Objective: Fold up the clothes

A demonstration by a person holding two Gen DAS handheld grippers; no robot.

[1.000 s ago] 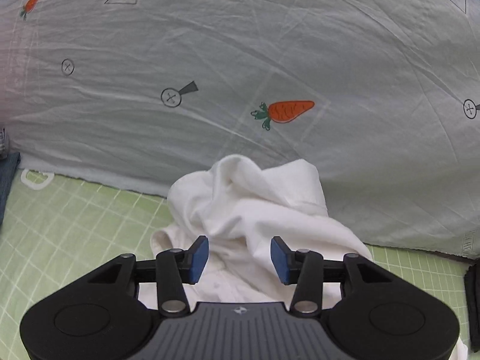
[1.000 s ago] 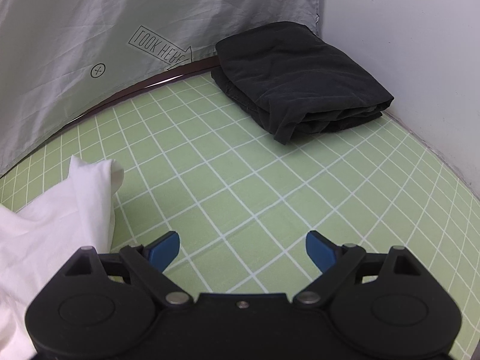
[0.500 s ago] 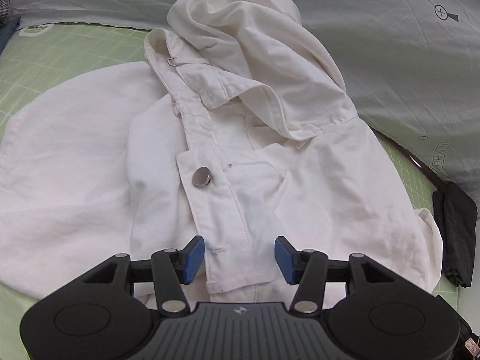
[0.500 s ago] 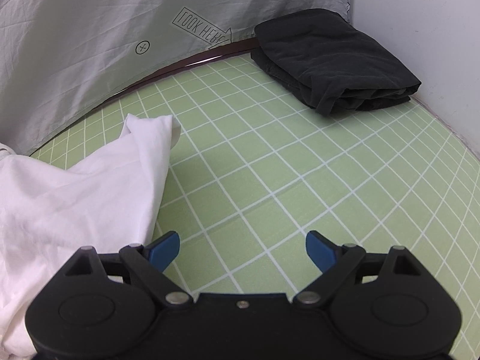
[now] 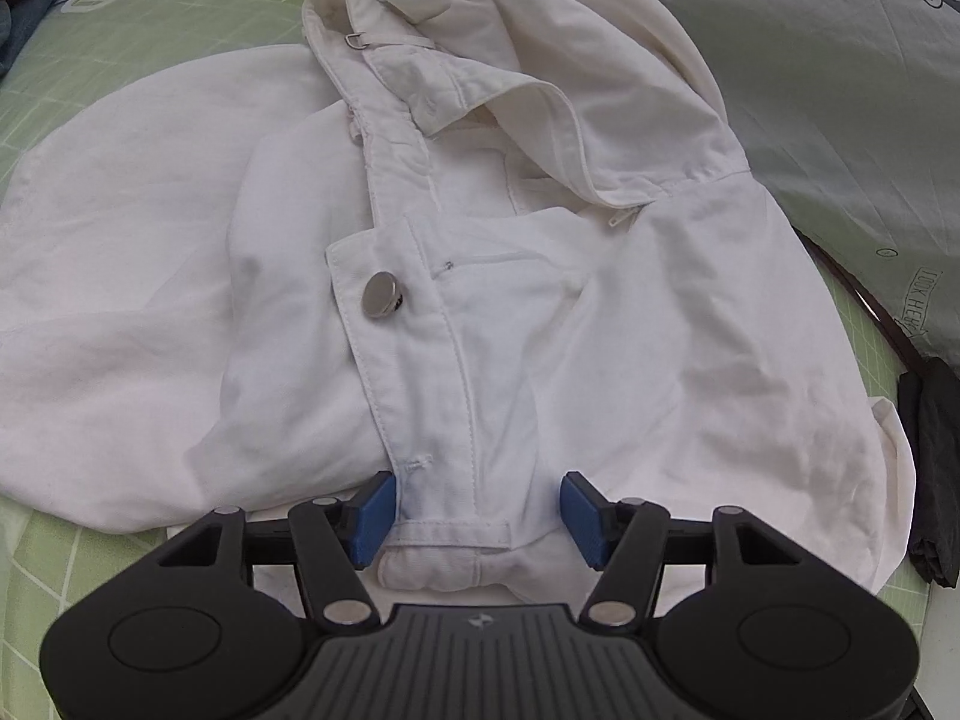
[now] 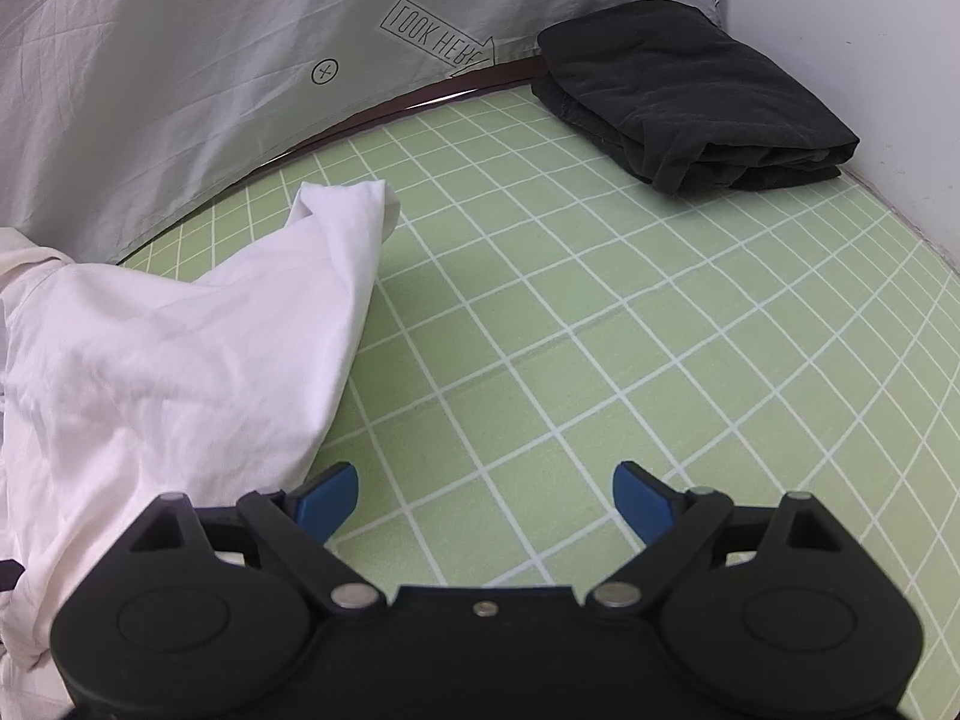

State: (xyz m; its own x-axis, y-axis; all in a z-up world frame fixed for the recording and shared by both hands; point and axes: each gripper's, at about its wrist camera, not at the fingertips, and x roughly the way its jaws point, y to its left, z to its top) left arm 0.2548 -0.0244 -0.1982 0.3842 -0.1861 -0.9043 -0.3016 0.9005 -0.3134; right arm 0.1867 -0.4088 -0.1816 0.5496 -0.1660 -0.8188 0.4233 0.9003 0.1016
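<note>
A crumpled white garment (image 5: 468, 276) with a metal button (image 5: 379, 294) and a waistband lies on the green grid mat. My left gripper (image 5: 477, 519) is open just above its near waistband edge, which lies between the blue fingertips. Part of the same white garment (image 6: 180, 336) fills the left of the right wrist view. My right gripper (image 6: 485, 501) is open and empty over bare mat, just right of the cloth's edge.
A folded black garment (image 6: 690, 102) lies at the mat's far right corner by the white wall; it also shows in the left wrist view (image 5: 933, 450). A grey printed sheet (image 6: 240, 60) hangs along the back edge. Blue cloth (image 5: 18, 24) lies at far left.
My left gripper has tilted down from the backdrop and moved closer over the white garment's waistband. My right gripper has drifted so more white cloth shows at left. Both stay open.
</note>
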